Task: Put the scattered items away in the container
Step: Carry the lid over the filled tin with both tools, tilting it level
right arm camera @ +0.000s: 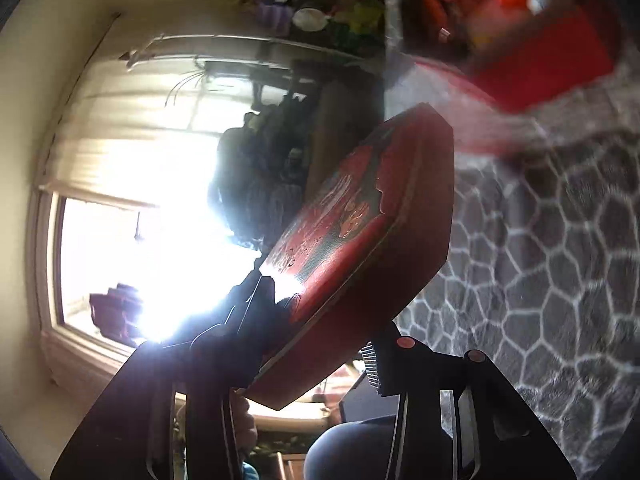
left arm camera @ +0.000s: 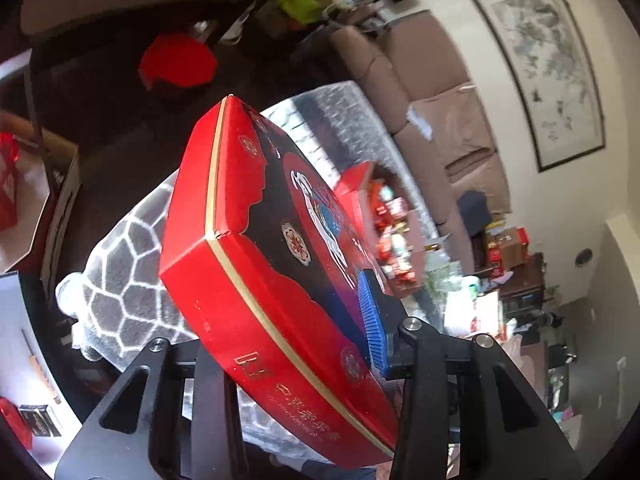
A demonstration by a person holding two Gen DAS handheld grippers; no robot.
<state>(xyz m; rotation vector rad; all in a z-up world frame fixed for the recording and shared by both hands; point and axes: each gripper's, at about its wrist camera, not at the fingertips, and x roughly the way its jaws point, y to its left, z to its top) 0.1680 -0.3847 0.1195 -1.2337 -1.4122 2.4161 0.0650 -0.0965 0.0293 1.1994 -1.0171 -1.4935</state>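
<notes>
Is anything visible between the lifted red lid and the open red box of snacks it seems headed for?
Nothing visible. The flat red octagonal lid, gripped by the left tool, hangs tilted above the grey honeycomb-patterned cover; the open red box of wrapped snacks lies just beyond, with only bare cover between.

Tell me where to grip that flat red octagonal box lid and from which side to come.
Grip the red lid across its thin depth at a straight rim edge, coming edge-on from the side. It is broad and flat, too wide to span face-on, so only its shallow side wall fits between jaws. The left gripper and right gripper each straddle one edge this way.
</notes>
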